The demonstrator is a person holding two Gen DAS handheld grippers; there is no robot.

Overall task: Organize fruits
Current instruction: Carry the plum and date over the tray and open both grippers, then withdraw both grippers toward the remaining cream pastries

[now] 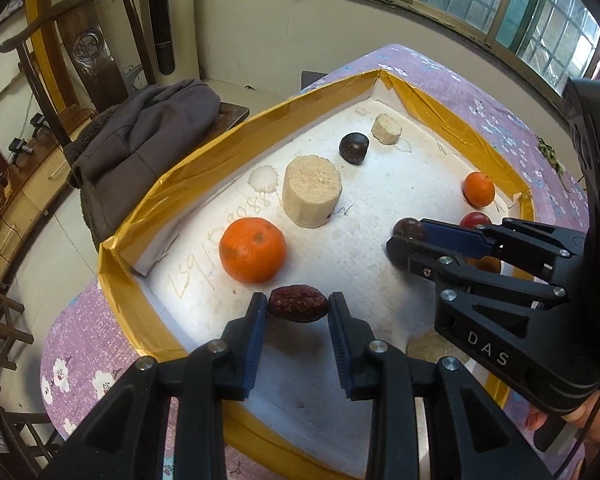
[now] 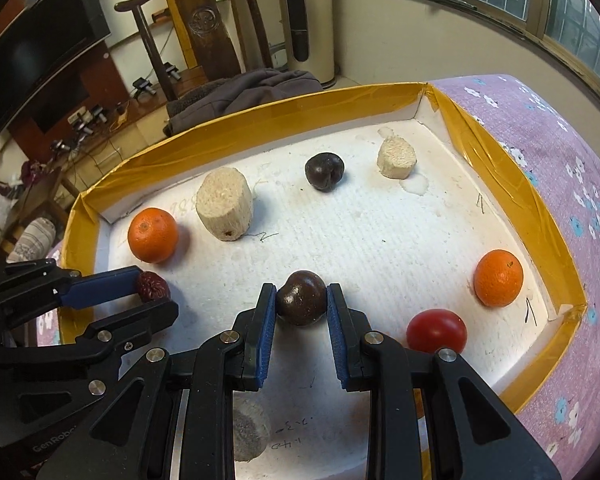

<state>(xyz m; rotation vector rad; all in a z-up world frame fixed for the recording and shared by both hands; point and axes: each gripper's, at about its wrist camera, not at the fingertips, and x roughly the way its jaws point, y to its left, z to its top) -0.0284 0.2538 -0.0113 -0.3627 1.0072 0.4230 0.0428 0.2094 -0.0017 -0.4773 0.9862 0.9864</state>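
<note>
The left gripper (image 1: 298, 308) pinches a wrinkled red date (image 1: 298, 309) just above the white tray (image 1: 360, 240), near the big orange (image 1: 253, 255). The right gripper (image 2: 301, 300) clamps a dark chestnut (image 2: 301, 298). Only its view shows the whole red tomato (image 2: 436, 330) beside the far-right orange (image 2: 498, 278).

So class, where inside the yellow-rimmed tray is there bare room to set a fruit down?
The widest bare patch is mid-tray, bordered by the tall foam cylinder, dark chestnut, right orange and held chestnut. Crowded: the near right corner by the cherry tomato, and the left side around the other orange.
</note>
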